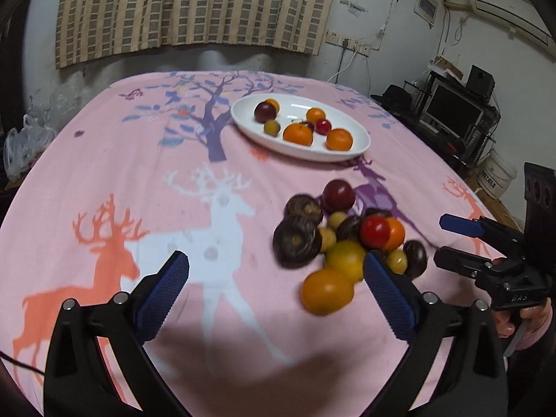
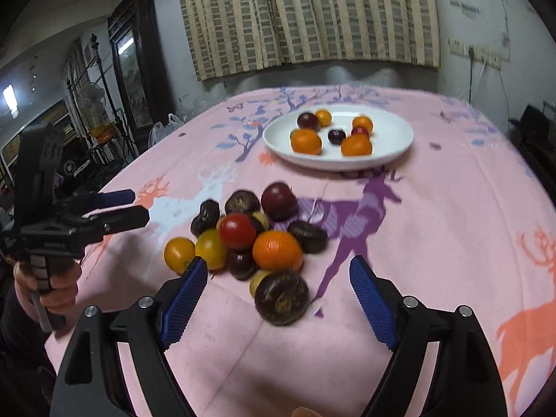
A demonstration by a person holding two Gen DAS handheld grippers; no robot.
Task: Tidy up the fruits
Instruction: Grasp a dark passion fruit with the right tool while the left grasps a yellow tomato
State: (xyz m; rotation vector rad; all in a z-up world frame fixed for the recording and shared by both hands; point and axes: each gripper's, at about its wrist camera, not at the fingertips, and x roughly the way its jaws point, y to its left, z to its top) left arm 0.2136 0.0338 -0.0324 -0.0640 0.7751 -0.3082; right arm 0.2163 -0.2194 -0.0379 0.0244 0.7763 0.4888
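Observation:
A pile of mixed fruit (image 1: pixel 344 232) (image 2: pixel 250 239) lies on the pink deer-print cloth: dark purple, red, yellow and orange pieces. A white oval plate (image 1: pixel 363 139) (image 2: pixel 403 139) farther back holds several fruits, mostly oranges and dark plums. My left gripper (image 1: pixel 276 267) is open and empty, just left of the pile, its right finger beside a yellow fruit (image 1: pixel 345 259). My right gripper (image 2: pixel 278 274) is open and empty, its fingers either side of a dark purple fruit (image 2: pixel 281 297) at the pile's near edge. Each gripper shows in the other's view (image 1: pixel 455 239) (image 2: pixel 128 205).
The table is covered by the pink cloth (image 1: pixel 173 160). A striped curtain (image 1: pixel 194 7) hangs on the back wall. Plastic bags (image 1: pixel 24 146) sit past the left edge, and a monitor shelf (image 1: pixel 455 107) stands to the right.

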